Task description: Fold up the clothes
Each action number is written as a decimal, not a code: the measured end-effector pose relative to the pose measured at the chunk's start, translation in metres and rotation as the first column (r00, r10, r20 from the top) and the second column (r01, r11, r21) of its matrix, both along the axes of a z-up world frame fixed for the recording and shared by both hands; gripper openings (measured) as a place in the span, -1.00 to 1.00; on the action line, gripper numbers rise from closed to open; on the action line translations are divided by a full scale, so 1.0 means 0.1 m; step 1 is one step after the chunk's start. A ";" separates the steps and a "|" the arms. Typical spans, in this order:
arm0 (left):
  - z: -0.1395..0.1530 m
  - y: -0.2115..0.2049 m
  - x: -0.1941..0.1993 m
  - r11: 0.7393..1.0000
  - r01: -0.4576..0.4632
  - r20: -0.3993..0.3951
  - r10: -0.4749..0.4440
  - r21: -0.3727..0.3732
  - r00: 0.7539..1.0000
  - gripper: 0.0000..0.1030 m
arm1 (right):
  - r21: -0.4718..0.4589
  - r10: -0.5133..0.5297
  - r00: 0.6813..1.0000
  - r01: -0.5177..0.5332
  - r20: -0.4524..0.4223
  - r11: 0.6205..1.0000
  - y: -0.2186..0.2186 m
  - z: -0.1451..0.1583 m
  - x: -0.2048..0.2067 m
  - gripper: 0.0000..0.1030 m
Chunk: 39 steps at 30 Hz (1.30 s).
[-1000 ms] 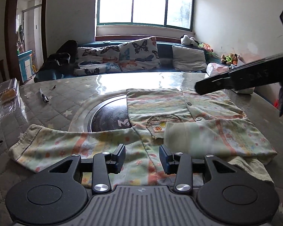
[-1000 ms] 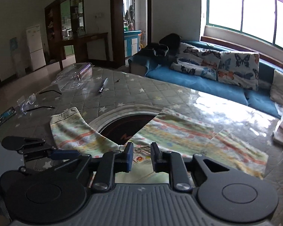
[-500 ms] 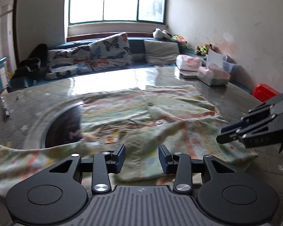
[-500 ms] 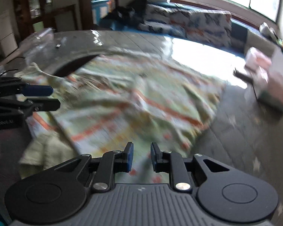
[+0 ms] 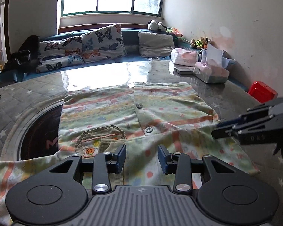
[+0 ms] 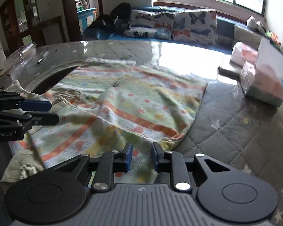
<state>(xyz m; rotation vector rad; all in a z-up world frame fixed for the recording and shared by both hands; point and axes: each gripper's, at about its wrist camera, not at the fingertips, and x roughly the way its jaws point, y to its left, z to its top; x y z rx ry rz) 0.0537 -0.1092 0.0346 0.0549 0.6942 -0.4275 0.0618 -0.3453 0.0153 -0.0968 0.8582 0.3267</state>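
Shirt (image 5: 160,116) – soft printed cotton, pastel stripes and dots, buttons, chest pocket – lies flat on quilted star-print table (image 5: 226,101), right sleeve folded across front. Left sleeve cut off at frame edge. Left gripper (image 5: 142,156) spread above fabric, pinching nothing. Right gripper (image 6: 141,156) jaws slightly apart over hem; contact with cloth hard to tell. Tissue box (image 5: 211,73) near far edge.
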 end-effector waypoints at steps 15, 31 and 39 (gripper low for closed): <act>0.04 0.43 0.05 0.986 -0.153 -0.026 0.152 -0.064 0.988 -0.28 | 0.022 0.142 0.988 -0.144 0.055 0.989 0.55 0.16 0.06 -0.46; 0.02 2.04 -0.30 0.704 -0.709 0.054 0.707 0.039 0.705 -0.27 | -0.020 0.226 0.973 -0.226 0.039 0.974 0.88 0.09 -0.02 -0.32; -0.12 2.53 -0.25 0.586 -0.810 -0.019 0.810 0.020 0.586 -0.28 | -0.015 0.238 0.970 -0.238 0.044 0.971 0.90 0.13 -0.08 -0.32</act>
